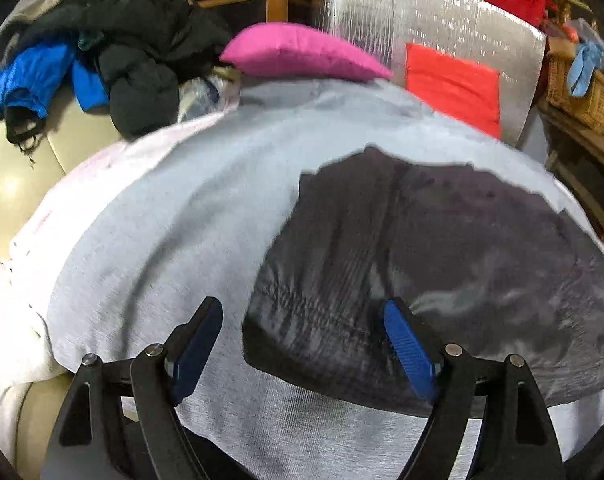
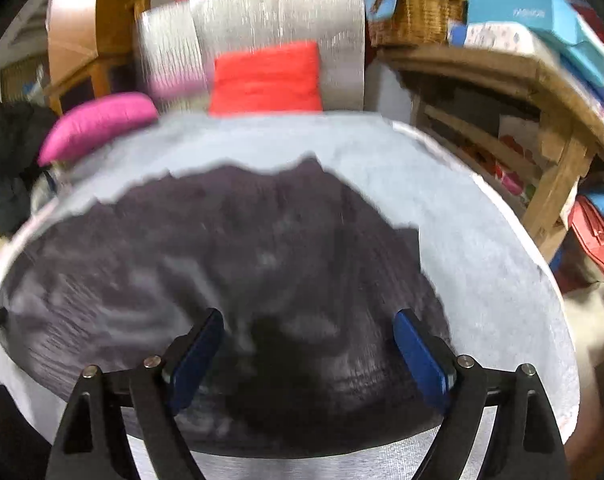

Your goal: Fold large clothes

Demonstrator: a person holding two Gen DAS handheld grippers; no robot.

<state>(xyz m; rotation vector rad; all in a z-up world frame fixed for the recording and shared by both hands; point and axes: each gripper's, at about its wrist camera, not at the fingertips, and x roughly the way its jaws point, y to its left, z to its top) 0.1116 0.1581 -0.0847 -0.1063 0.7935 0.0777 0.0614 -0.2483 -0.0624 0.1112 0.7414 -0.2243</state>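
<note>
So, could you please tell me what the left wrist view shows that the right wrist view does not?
Only the left wrist view shows the blue jacket in the clothes pile and the cream sofa. Only the right shows the blue boxes on the wooden shelf. Both share the dark garment on the grey sheet, pink cushion, red cushion, wicker basket.

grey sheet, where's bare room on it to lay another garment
Bare grey sheet lies between the dark garment and the cream sofa. A narrower strip borders the wooden shelf. The coat pile end is crowded.
</note>
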